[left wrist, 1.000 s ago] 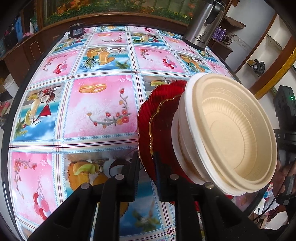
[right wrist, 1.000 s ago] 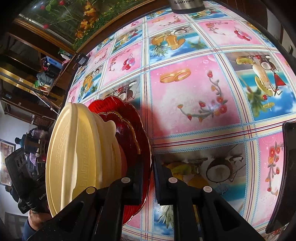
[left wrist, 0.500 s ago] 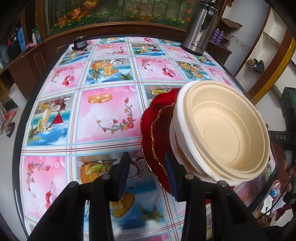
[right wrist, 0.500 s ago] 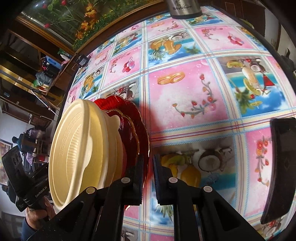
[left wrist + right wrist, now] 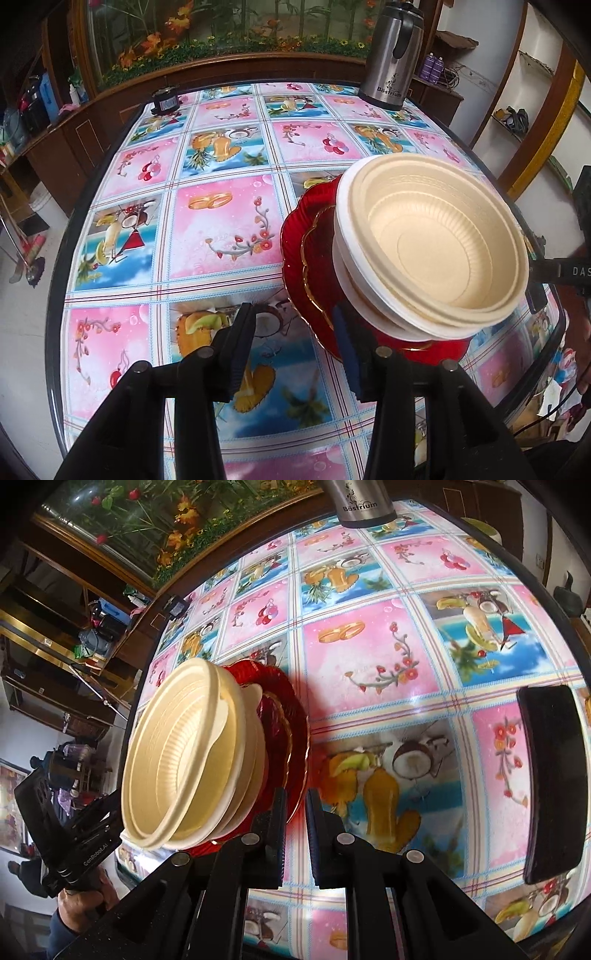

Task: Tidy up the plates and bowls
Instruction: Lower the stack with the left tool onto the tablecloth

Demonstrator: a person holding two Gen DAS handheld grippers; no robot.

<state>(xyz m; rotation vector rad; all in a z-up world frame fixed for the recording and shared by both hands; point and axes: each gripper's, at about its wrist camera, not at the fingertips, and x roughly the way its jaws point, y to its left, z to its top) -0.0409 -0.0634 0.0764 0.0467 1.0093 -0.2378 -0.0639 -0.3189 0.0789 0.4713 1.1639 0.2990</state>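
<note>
Red plates (image 5: pixel 295 258) carrying nested cream bowls (image 5: pixel 439 243) sit right of the left gripper (image 5: pixel 291 347), whose jaws have just been opening and stand empty. From the right wrist, the right gripper (image 5: pixel 295 823) sits closed beside the stack, its jaws nearly together on nothing, above the floral tablecloth (image 5: pixel 369 657).

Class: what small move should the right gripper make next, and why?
Probably open the right gripper: it looks shut on the red plate, the stack seems to rest on the table, and the left gripper has just been opening, nothing between its jaws.
</note>
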